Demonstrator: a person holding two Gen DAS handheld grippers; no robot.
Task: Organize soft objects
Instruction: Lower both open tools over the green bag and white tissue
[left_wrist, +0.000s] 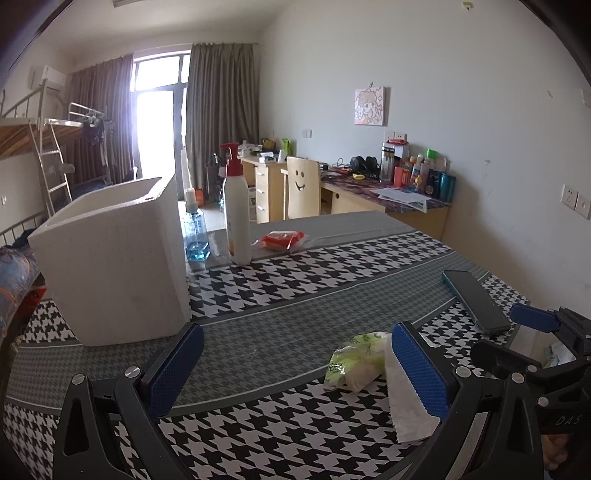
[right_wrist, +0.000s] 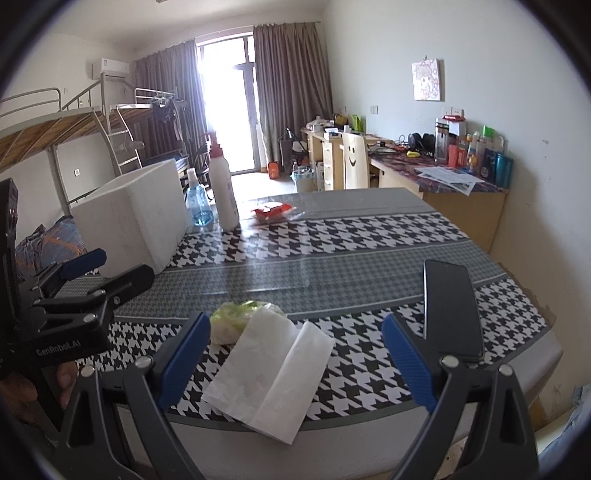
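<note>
The white box (left_wrist: 110, 258) is standing at the table's far left, well apart from the soft things, so a long carry could be dropping them. The folded tissue (right_wrist: 269, 373) is lying near the table edge (it could be sliding off), touching the green-and-white packet (right_wrist: 236, 319). Both the left gripper (left_wrist: 295, 373) and the right gripper (right_wrist: 295, 365) are gaping wide, holding nothing. The packet's print is possibly wipes; the box's inside is hidden.

two bottles (left_wrist: 236, 206), one phone (left_wrist: 476, 301), one box (left_wrist: 114, 266)
</note>
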